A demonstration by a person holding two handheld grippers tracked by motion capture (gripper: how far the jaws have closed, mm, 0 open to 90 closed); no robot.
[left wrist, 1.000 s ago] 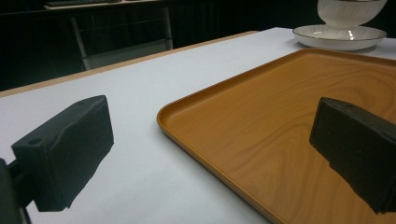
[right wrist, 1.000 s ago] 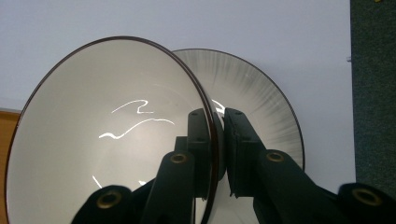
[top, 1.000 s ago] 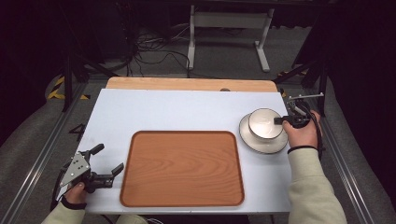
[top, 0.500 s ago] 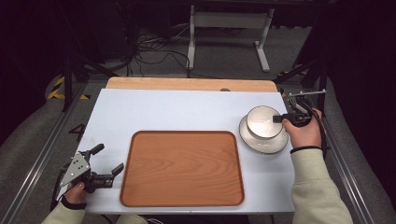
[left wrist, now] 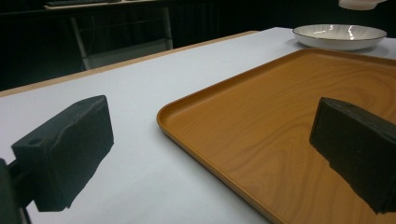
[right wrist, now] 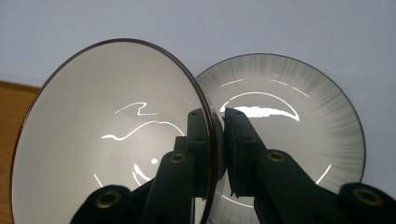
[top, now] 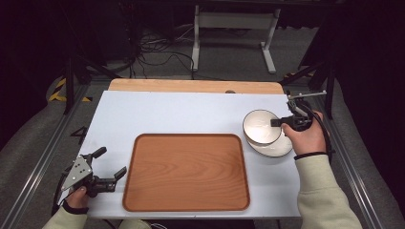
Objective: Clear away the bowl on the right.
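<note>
While we grip bowl (top: 261, 126) rim in right gripper (top: 278, 122), jaws clenched, bowl hangs just above plate (top: 279, 147), table right. Left gripper (top: 108, 163) idle, jaws released. Next: carry bowl left onto tray (top: 186, 171).

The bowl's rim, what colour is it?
Dark brown, a thin line round the white bowl held in the right claw; clearest in the right gripper view.

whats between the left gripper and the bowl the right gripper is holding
The wooden tray lies between the left gripper and the bowl, with bare white table around it, as the high view shows.
</note>
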